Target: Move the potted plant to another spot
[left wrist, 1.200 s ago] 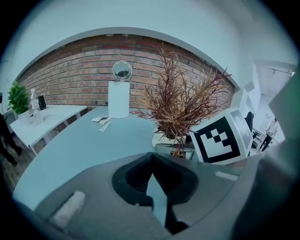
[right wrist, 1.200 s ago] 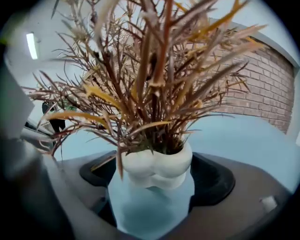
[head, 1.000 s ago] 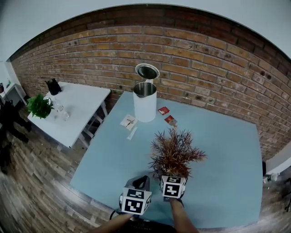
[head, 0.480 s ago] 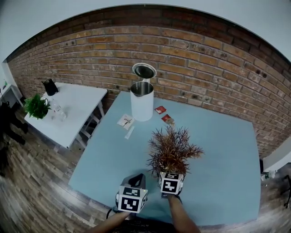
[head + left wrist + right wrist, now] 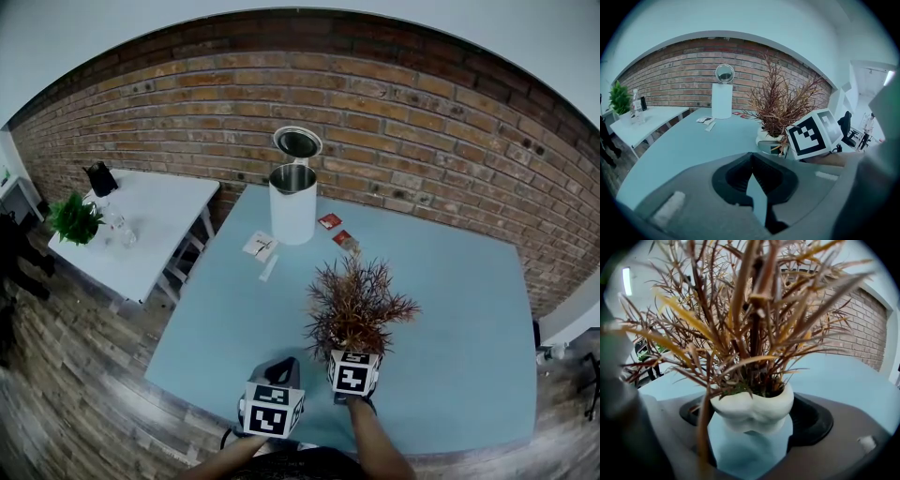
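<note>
Fingers of right gripper (image 5: 752, 423) clamped on white rounded pot of reddish-brown dry-leaved potted plant (image 5: 357, 305), near front-centre of pale blue rectangular desk (image 5: 459, 309). Left gripper (image 5: 752, 168) fingers together, empty, just beside.

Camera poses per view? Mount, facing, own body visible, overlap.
Head view: on head, steeply down at blue table; left hand-held gripper, right hand-held gripper, forearms show.
Left gripper view: rides left one, faces brick wall; own shut jaws show.
Right gripper view: rides right one, faces potted plant between own jaws.
All share the potted plant.
</note>
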`<state>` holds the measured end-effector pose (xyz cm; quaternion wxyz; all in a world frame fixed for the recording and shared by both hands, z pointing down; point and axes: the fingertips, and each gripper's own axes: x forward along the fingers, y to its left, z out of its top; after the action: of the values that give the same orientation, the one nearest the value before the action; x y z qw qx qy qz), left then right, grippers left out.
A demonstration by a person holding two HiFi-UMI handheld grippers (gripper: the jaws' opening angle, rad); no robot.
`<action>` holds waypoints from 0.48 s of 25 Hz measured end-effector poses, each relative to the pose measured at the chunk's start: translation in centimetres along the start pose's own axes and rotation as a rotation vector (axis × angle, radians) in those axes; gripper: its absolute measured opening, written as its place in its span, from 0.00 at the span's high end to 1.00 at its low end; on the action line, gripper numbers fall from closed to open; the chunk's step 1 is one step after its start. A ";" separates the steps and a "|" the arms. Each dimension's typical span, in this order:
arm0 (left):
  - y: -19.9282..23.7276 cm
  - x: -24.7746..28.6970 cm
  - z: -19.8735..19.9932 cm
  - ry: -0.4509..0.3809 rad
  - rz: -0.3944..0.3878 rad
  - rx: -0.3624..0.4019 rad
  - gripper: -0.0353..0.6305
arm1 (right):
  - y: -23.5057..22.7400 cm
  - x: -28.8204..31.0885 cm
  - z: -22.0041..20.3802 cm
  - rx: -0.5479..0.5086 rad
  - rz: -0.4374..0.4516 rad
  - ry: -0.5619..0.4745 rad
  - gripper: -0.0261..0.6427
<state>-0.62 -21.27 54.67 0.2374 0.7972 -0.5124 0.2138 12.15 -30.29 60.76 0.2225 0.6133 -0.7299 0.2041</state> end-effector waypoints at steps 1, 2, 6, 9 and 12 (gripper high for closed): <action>0.0 -0.2 -0.1 0.001 -0.002 0.002 0.95 | 0.1 -0.2 -0.1 0.001 -0.003 0.000 0.24; 0.0 -0.4 -0.2 0.003 -0.005 0.003 0.95 | 0.2 -0.3 -0.2 0.003 -0.005 0.001 0.24; 0.1 -1.2 -0.7 0.011 -0.009 0.008 0.95 | 0.6 -1.1 -0.8 0.009 -0.011 0.006 0.24; 0.2 -1.9 -0.8 0.011 -0.011 0.009 0.95 | 1.0 -1.7 -1.2 0.015 -0.014 0.013 0.24; 0.2 -2.4 -1.2 0.020 -0.016 0.008 0.95 | 1.4 -2.3 -1.8 0.016 -0.017 0.020 0.24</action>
<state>-1.89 -18.88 54.27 0.2409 0.8002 -0.5025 0.2219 11.27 -27.21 60.87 0.2267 0.6192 -0.7206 0.2142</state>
